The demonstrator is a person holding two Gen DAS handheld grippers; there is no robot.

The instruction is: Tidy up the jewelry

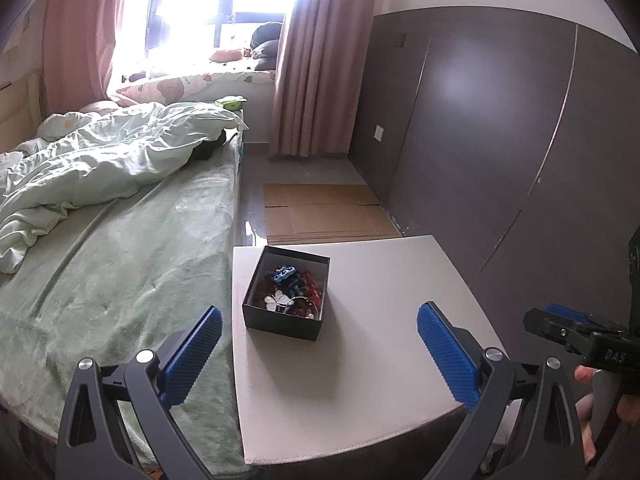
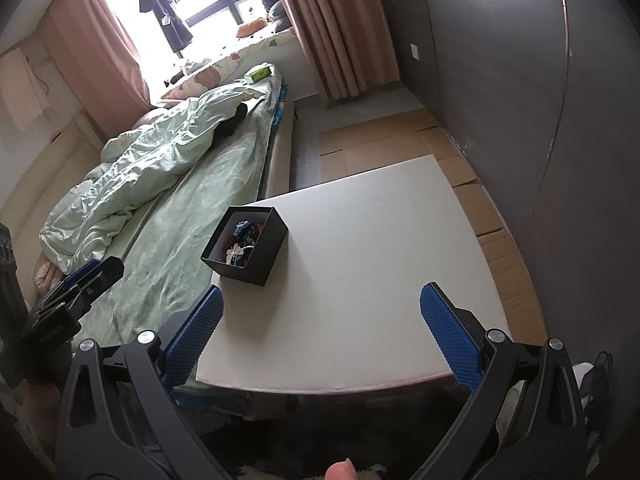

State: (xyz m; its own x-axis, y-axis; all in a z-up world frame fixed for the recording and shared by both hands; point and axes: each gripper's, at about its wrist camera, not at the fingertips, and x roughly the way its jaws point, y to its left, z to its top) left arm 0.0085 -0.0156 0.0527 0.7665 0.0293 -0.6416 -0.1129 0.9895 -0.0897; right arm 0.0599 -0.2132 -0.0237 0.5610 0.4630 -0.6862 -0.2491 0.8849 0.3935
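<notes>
A small black open box (image 1: 286,322) stands on the white table (image 1: 380,360) near its left edge. It holds mixed jewelry: a blue piece (image 1: 283,273), red beads (image 1: 311,285), a white flower piece (image 1: 279,301) and brown beads. My left gripper (image 1: 318,354) is open and empty, held above the table's near side, behind the box. My right gripper (image 2: 322,330) is open and empty over the table's near edge. The box also shows in the right wrist view (image 2: 256,258), ahead and left. The right gripper's tip appears in the left wrist view (image 1: 538,320).
A bed with a green sheet (image 1: 120,264) and a rumpled quilt (image 1: 104,160) adjoins the table on the left. Flattened cardboard (image 1: 324,212) lies on the floor beyond the table. A dark wall panel (image 1: 520,140) runs along the right. Curtains and a window are at the far end.
</notes>
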